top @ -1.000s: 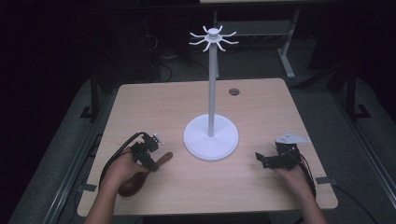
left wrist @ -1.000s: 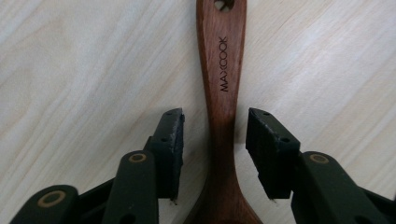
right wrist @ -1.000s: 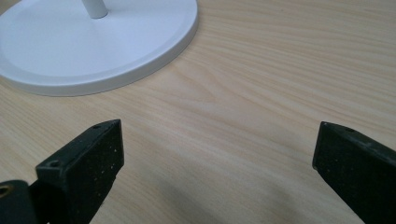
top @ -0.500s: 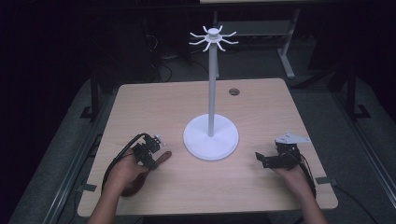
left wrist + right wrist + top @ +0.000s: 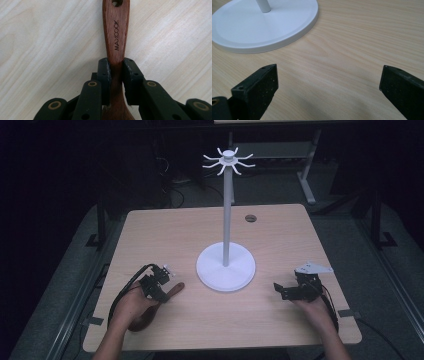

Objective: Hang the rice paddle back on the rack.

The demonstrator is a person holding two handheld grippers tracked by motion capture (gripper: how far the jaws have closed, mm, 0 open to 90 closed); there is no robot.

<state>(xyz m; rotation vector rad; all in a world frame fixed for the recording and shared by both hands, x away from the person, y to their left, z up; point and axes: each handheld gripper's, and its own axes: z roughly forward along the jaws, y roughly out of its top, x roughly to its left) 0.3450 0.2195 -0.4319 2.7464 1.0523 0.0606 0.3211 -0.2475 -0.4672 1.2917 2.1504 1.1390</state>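
Since earlier frame, left gripper [image 5: 115, 71] jaws were closing, now clamped on wooden spoon [image 5: 116, 37] handle near tabletop's [image 5: 165, 232] front left corner. Spoon's long axis ran straight ahead along jaws, hanging hole at far end. Right gripper [image 5: 327, 90] gaped wide, empty, beside white stand [image 5: 226, 266].

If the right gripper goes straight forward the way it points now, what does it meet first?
Probably the white stand's base. The right gripper, fingers open, points across bare table toward it, though it may pass the rim.
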